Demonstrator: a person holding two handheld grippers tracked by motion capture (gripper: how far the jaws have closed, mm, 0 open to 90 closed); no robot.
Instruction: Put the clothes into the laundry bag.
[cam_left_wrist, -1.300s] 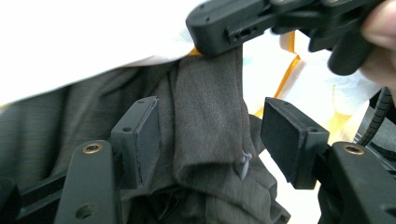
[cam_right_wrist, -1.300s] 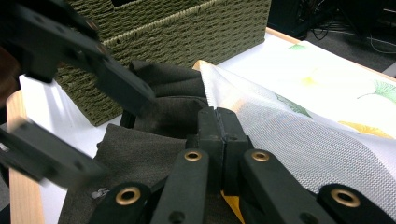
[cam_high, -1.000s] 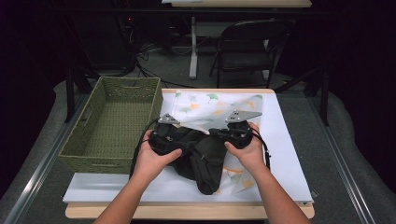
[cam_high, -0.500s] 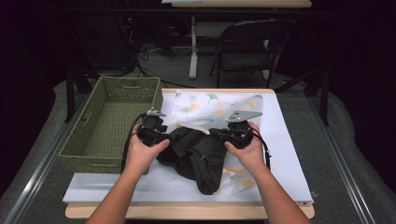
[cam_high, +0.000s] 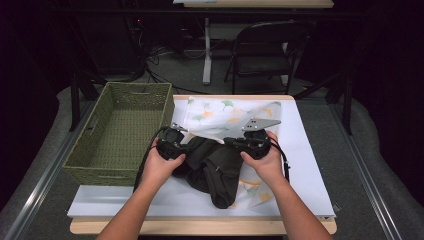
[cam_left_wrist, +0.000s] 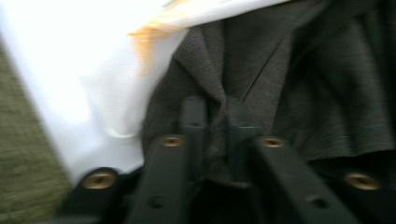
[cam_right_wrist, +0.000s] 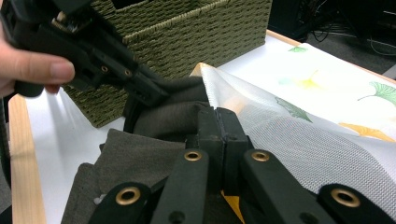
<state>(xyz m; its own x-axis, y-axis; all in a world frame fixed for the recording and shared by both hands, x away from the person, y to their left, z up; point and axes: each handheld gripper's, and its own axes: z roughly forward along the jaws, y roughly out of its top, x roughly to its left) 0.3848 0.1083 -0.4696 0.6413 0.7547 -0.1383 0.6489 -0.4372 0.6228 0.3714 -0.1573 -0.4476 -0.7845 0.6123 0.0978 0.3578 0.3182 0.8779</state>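
The dark garment (cam_high: 212, 165) lies bunched, its long axis running from the left gripper (cam_high: 176, 141) down toward the table's near edge. The left gripper's jaws clamp a fold of it; the right gripper (cam_high: 235, 142) is pinched shut on the mesh bag (cam_right_wrist: 299, 140) edge.

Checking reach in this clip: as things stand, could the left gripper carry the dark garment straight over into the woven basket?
Probably yes. The left gripper is shut on the dark garment right beside the woven basket, whose top is open; but the right gripper also pinches the cloth.

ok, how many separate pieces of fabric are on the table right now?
2. A dark grey-brown woven garment lies bunched between both grippers, near the table's front. A white mesh bag with a ginkgo-leaf print lies partly beneath and behind it. More could be hidden under the garment.
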